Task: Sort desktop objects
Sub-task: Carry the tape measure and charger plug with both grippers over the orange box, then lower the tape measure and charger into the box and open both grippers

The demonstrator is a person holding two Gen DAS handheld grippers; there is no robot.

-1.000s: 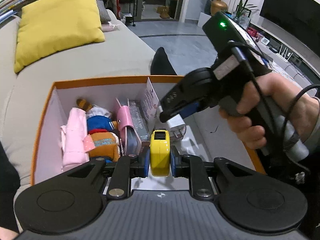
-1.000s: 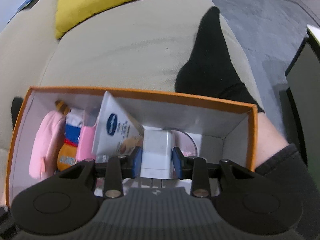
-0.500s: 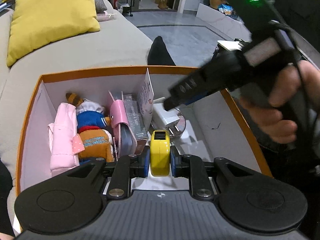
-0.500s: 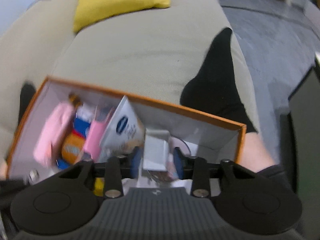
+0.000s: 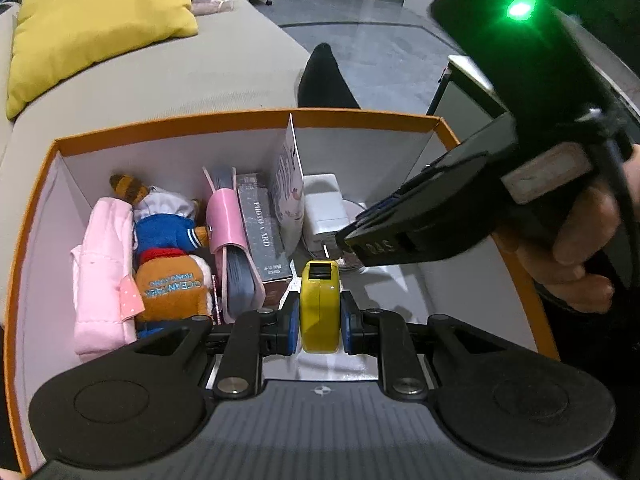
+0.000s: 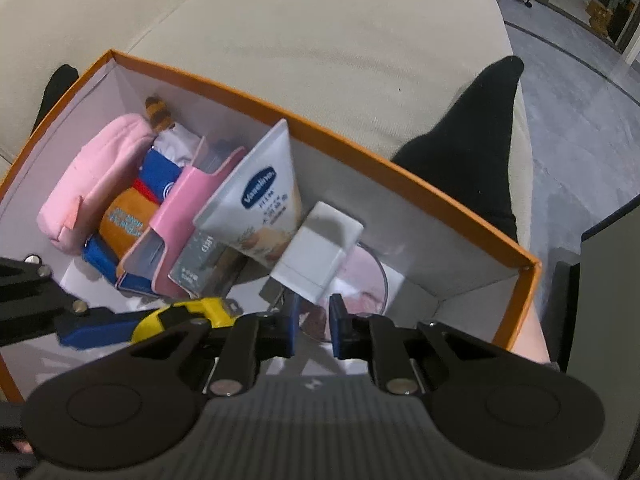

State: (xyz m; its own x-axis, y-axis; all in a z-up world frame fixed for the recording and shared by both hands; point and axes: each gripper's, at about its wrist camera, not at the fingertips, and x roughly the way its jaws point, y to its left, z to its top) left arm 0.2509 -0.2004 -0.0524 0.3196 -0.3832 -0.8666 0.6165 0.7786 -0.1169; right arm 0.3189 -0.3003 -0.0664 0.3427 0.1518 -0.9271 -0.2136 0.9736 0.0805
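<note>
We had the yellow tape measure [image 5: 320, 312] pinched on its flat sides between the left gripper's [image 5: 320, 326] fingers, hanging low over the near middle of the orange box [image 5: 168, 124], just short of its floor. So the step in hand, as we judged it, was putting the tape measure away with the things already sorted.

Just beyond it lay the white charger [image 6: 320, 252], free of any grip and leaning on a round clear lid [image 6: 372, 284] in the right half of the box. The right gripper [image 6: 312, 330] hovered over that spot, its fingers closing to a narrow gap with nothing between them.

To the left stood a cream tube [image 6: 260, 208], a grey card box [image 5: 262, 232], a pink case [image 5: 228, 232], a stuffed toy [image 5: 168, 264] and a pink pouch [image 5: 104, 276], packed side by side against the left wall. The box sat on a beige sofa [image 5: 160, 76], with a yellow cushion [image 5: 96, 20] at the far left and the person's black sock [image 6: 476, 148] beyond the far rim.

Next, we reckoned, the tape measure wanted setting down in the bare patch near the charger, then the left fingers spreading and lifting straight out without knocking the card box. The right hand needed to clear away first, since the two grippers were crowding the same corner.
</note>
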